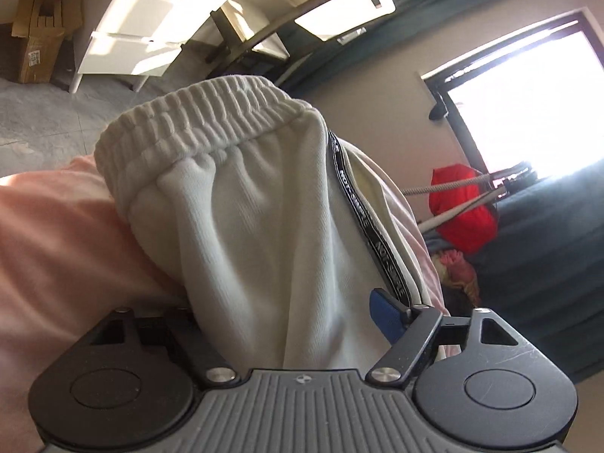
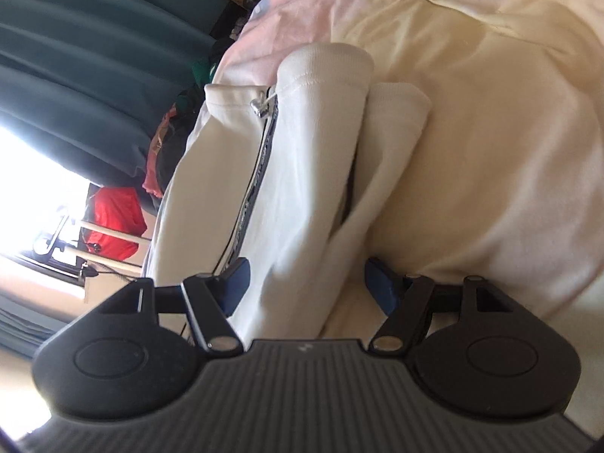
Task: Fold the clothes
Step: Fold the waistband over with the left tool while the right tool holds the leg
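White sweatpants (image 1: 256,204) with a ribbed elastic waistband (image 1: 196,113) and a black lettered side stripe (image 1: 362,219) fill the left wrist view. My left gripper (image 1: 287,313) is shut on the fabric just below the waistband; one blue pad (image 1: 385,313) shows at the right, the other is hidden by cloth. In the right wrist view the same pants (image 2: 302,188) lie folded lengthwise, with a drawstring tip (image 2: 258,107) near the hem. My right gripper (image 2: 305,287) is shut on the folded legs, blue pads (image 2: 236,283) on either side.
The pants rest on a bed with pink (image 1: 56,245) and cream bedding (image 2: 490,132). A red garment (image 1: 464,207) hangs near a bright window (image 1: 528,105). Teal curtains (image 2: 75,56), a white dresser (image 1: 128,37) and cardboard boxes (image 1: 41,34) stand around.
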A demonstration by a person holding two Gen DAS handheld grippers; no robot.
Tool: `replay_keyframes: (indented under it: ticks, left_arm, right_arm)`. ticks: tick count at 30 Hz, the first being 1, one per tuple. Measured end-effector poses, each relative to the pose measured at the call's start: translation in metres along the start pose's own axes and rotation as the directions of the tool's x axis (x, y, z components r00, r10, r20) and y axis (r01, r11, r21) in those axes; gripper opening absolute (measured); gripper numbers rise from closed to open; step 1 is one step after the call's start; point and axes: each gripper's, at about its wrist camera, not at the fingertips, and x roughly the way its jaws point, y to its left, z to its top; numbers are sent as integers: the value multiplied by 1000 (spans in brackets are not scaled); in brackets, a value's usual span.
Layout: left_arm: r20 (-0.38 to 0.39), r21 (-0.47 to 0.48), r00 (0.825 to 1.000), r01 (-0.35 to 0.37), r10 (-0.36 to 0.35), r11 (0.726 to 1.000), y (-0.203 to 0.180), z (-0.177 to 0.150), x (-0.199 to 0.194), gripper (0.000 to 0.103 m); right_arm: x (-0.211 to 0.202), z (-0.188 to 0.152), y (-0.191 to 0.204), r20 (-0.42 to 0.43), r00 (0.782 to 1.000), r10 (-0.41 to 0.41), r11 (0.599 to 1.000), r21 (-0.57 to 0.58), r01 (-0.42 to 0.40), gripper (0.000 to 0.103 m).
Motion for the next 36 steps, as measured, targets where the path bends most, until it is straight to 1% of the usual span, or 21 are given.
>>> replay_keyframes:
  ticks: [1, 2, 3, 4, 5, 6, 7, 10, 12, 14, 16, 19, 21, 24, 27, 29, 31, 33, 34, 35, 36]
  left_arm:
    - [10, -18, 1000, -14, 14, 1000, -1, 3, 2, 61]
    - [13, -20, 1000, -16, 17, 1000, -6, 7, 0, 57]
    - [16, -23, 1000, -18, 19, 1000, -11, 11, -2, 48]
    - [19, -25, 1000, -21, 21, 999, -16, 14, -4, 39]
    - [22, -28, 999, -23, 23, 999, -21, 18, -6, 31]
    - [25, -30, 999, -25, 25, 999, -26, 22, -8, 19]
    - [28, -32, 999, -27, 28, 999, -31, 26, -10, 16]
    - [38, -40, 999, -33, 34, 999, -46, 37, -16, 14]
    - [33, -64, 999, -12, 15, 998, -56, 43, -28, 13]
    - [36, -59, 999, 16, -14, 998, -62, 48, -50, 13]
    - [42, -24, 999, 31, -30, 999, -69, 50, -78, 13]
    - [33, 11, 998, 47, -48, 999, -61, 53, -125, 13]
    - [11, 14, 999, 47, -47, 999, -43, 55, -156, 13]
    - [-43, -14, 998, 40, -40, 999, -11, 62, -199, 13]
    - [-91, 14, 996, 14, -13, 1000, 24, 66, -241, 13]
    - [-110, 35, 994, -9, 12, 999, 45, 65, -258, 14]
    - [-136, 15, 990, -23, 25, 1000, 74, 64, -263, 14]
    - [-162, -47, 987, -26, 18, 999, 103, 62, -262, 15]
    - [-174, -85, 985, -27, 12, 996, 118, 61, -261, 17]
    - [-184, -110, 983, -29, 9, 993, 133, 59, -259, 18]
    - [-192, -112, 981, -33, 11, 993, 144, 57, -256, 21]
  right_arm:
    - [5, 2, 4, 30, 1000, 7, 1000, -17, -6, 70]
    - [7, 3, 9, 61, 998, 8, 999, -34, -6, 68]
    - [8, 4, 13, 94, 996, 7, 999, -52, -2, 53]
    - [8, 6, 17, 116, 993, 1, 998, -62, 6, 26]
    - [8, 7, 19, 132, 991, -8, 998, -68, 17, 16]
    - [7, 8, 22, 142, 990, -8, 997, -74, 19, 17]
    - [3, 9, 26, 151, 988, -3, 996, -89, 16, 15]
    - [-19, 9, 37, 184, 983, 27, 992, -125, -3, 13]
    - [-39, 10, 40, 198, 979, 42, 993, -119, -18, 13]
    - [-63, 9, 39, 206, 977, 53, 995, -98, -33, 13]
    - [-87, 7, 37, 214, 975, 63, 996, -76, -48, 13]
    - [-123, 4, 31, 221, 973, 72, 997, -40, -65, 13]
    - [-148, -6, 17, 215, 974, 65, 998, -25, -61, 13]
    - [-184, -23, -3, 209, 976, 63, 998, -15, -61, 13]
    - [-208, -38, -24, 181, 982, 61, 998, 12, -65, 13]
    - [-216, -46, -37, 144, 988, 47, 999, 15, -49, 13]
    - [-215, -48, -45, 72, 997, 29, 999, -21, -28, 13]
    - [-211, -48, -54, 19, 1000, 21, 999, -34, -20, 13]
    - [-210, -49, -59, -3, 1000, 17, 999, -37, -17, 14]
    - [-207, -49, -65, -24, 1000, 18, 1000, -14, -18, 14]
    - [-205, -49, -71, -41, 999, 22, 1000, 20, -21, 15]
